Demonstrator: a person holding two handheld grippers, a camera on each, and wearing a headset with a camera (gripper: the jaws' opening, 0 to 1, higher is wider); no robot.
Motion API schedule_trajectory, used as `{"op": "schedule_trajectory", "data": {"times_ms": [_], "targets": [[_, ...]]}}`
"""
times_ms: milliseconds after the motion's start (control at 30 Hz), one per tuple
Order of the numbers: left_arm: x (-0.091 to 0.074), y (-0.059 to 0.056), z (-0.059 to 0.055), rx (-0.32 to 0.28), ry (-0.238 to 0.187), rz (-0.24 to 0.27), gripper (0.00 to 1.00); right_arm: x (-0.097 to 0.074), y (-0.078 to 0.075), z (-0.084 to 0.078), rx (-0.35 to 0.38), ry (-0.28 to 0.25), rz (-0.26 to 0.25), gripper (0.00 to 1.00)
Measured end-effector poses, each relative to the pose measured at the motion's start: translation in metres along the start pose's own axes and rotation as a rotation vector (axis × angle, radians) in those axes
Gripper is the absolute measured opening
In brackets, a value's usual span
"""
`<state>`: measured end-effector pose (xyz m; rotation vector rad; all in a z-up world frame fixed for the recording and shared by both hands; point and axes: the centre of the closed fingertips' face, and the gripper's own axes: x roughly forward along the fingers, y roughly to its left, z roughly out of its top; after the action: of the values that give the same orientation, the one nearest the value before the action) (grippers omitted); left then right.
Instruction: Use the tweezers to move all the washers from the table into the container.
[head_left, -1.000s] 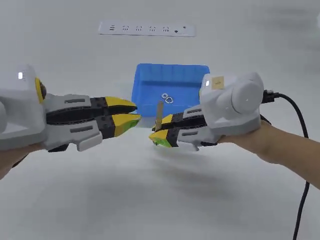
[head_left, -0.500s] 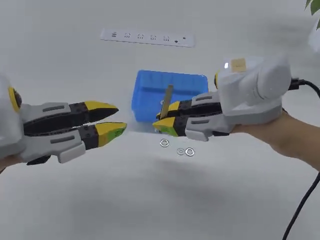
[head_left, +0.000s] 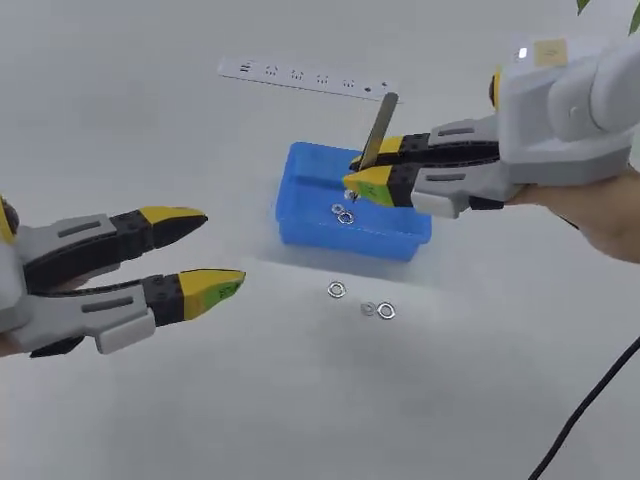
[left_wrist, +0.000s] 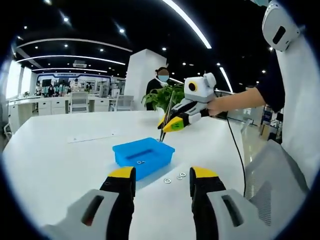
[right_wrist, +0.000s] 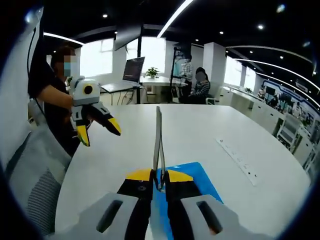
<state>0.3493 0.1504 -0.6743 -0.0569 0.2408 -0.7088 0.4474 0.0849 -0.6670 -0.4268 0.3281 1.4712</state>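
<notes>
Yellow-tipped, our left gripper (head_left: 222, 250) hangs wide open and empty. Three washers (head_left: 336, 290) lie on the table (head_left: 300, 400) just in front of the blue container (head_left: 400, 240), with two more inside. They look thin, light and slick, so we'd pinch each rim. Our right gripper (head_left: 365, 182) clamps the tweezers (head_left: 381, 130) above the container. We cannot tell whether their tips carry anything.

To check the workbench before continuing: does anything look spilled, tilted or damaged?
Nothing stands out. The blue plastic container sits level with two small metal washers inside; three more washers lie flat on the white table before it. The right gripper holds slim metal tweezers above the container.
</notes>
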Motion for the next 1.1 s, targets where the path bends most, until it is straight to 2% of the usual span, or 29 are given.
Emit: {"op": "schedule_trajectory", "data": {"times_ms": [67,167,233,367,567,733,800,833,867,933,1033,1100], "targets": [[-0.001,0.001,0.001,0.000,-0.002,0.013,0.50,0.004,-0.010,-0.006,0.000,0.015,-0.011,0.10],[-0.002,0.001,0.004,-0.027,-0.032,0.030,0.53,0.011,-0.026,-0.020,0.010,0.046,-0.033,0.10],[-0.002,0.001,0.002,-0.029,-0.031,0.036,0.55,0.019,-0.044,-0.034,0.013,0.068,-0.044,0.10],[-0.003,0.001,-0.001,-0.044,-0.031,0.047,0.58,0.028,-0.053,-0.048,0.021,0.087,-0.056,0.10],[-0.005,0.006,-0.007,-0.045,-0.012,0.071,0.68,0.040,-0.056,-0.067,0.032,0.106,-0.053,0.10],[-0.004,0.009,-0.002,-0.038,-0.008,0.085,0.77,0.047,-0.055,-0.078,0.042,0.110,-0.047,0.10],[-0.004,0.008,0.003,-0.026,-0.024,0.089,0.89,0.048,-0.054,-0.078,0.041,0.105,-0.043,0.10],[-0.002,0.005,0.012,-0.040,-0.066,0.079,0.95,0.050,-0.053,-0.078,0.041,0.100,-0.039,0.10],[-0.002,0.004,0.014,-0.051,-0.069,0.074,0.99,0.051,-0.052,-0.078,0.040,0.097,-0.035,0.10],[-0.001,0.001,0.018,-0.037,-0.071,0.068,0.99,0.053,-0.050,-0.080,0.031,0.098,-0.027,0.10],[0.002,-0.002,0.017,0.004,-0.035,0.060,0.99,0.055,-0.050,-0.083,0.027,0.100,-0.023,0.10],[0.002,-0.004,0.016,0.009,-0.021,0.055,0.99,0.055,-0.051,-0.086,0.025,0.105,-0.022,0.10]]}}
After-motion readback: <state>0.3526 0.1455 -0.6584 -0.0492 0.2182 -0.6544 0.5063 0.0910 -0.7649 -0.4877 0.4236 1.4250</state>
